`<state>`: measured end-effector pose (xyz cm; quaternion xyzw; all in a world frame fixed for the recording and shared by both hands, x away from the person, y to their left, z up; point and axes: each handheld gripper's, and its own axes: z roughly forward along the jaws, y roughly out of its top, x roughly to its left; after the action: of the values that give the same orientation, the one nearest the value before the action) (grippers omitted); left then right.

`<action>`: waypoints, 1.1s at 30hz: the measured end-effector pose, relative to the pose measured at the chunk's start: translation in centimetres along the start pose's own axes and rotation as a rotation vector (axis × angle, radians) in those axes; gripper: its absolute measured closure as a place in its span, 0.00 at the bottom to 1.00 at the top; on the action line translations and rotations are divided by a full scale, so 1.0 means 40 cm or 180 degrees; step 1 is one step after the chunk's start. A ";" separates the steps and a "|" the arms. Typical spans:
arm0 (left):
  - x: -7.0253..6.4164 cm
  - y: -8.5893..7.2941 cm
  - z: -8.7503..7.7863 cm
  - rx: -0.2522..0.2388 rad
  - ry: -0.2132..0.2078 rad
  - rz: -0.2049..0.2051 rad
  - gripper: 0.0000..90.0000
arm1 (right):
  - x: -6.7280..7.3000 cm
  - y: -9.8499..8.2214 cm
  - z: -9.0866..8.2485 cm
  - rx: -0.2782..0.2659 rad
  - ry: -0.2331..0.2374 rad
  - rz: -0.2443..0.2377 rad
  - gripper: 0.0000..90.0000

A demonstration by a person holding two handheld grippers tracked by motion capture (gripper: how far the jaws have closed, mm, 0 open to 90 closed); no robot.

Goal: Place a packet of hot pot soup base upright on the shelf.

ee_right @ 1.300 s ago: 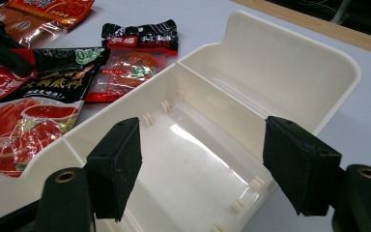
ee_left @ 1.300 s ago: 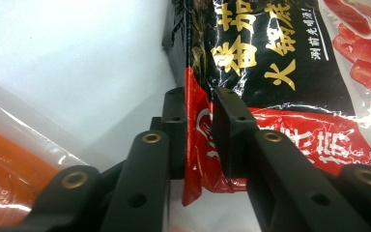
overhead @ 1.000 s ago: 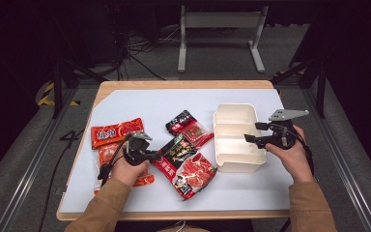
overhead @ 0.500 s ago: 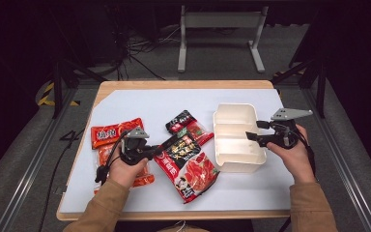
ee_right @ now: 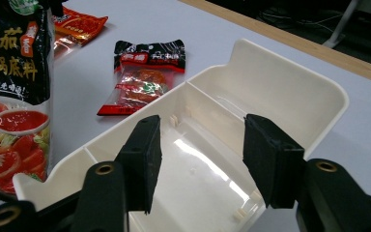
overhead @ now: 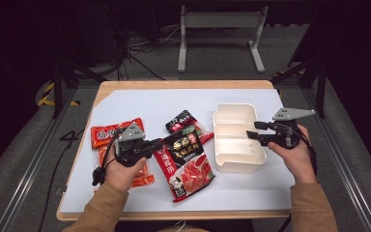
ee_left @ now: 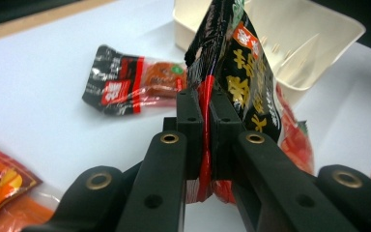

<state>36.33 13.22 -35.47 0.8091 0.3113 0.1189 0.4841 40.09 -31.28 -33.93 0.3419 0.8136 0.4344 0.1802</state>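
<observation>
A: State of the left gripper?

B: Its jaws are clenched on the top edge of the large soup-base pouch. In the left gripper view the red seam of the pouch runs straight between the two pads, and the printed body hangs beyond the fingertips, tilted and partly folded.

A: And the right gripper?

B: Its jaws have just been closing, yet the pads press on nothing. They stand apart over the near compartment of the cream divided container, one pad on each side of the rim, not touching it as far as the pictures show.

A: Failure modes from here?

B: Three are likely. The grip is on a thin seam only, so the heavy pouch may slide out or swing. The pouch looks wider than one compartment, so its lower corner may catch the wall or the divider. The container is not held, so a push from the pouch may shift it.

A: Appearance of the pouch?

B: Glossy film, black at the top with yellow characters, red below with a pictured bowl. A small black-and-red sachet lies flat beyond the left fingertips; orange packets lie beside the left hand.
</observation>
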 end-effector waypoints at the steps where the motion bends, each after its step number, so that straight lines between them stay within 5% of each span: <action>1: -0.005 0.003 -0.004 -0.0026 -0.0002 0.0018 0.96 | 0.002 0.001 -0.001 0.0000 0.0009 -0.0003 0.56; 6: -0.033 0.016 -0.021 -0.0160 0.0012 0.0187 0.96 | 0.014 0.008 -0.004 0.0035 0.0154 -0.0035 0.73; 12: -0.057 0.029 -0.037 -0.0231 -0.0001 0.0300 0.95 | 0.028 0.019 -0.008 0.0045 0.0208 -0.0088 0.76; 22: -0.059 0.034 -0.054 -0.0340 0.0019 0.0326 0.95 | 0.078 0.056 -0.021 -0.0010 0.0317 -0.0240 0.66; 33: -0.064 0.046 -0.070 -0.0431 -0.0004 0.0370 0.95 | 0.186 0.111 -0.012 -0.0127 0.0588 -0.0429 0.48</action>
<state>33.65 12.98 -32.22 0.7913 0.2548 0.1671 0.5301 36.36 -24.53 -29.96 0.2413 0.8391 0.4670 0.1400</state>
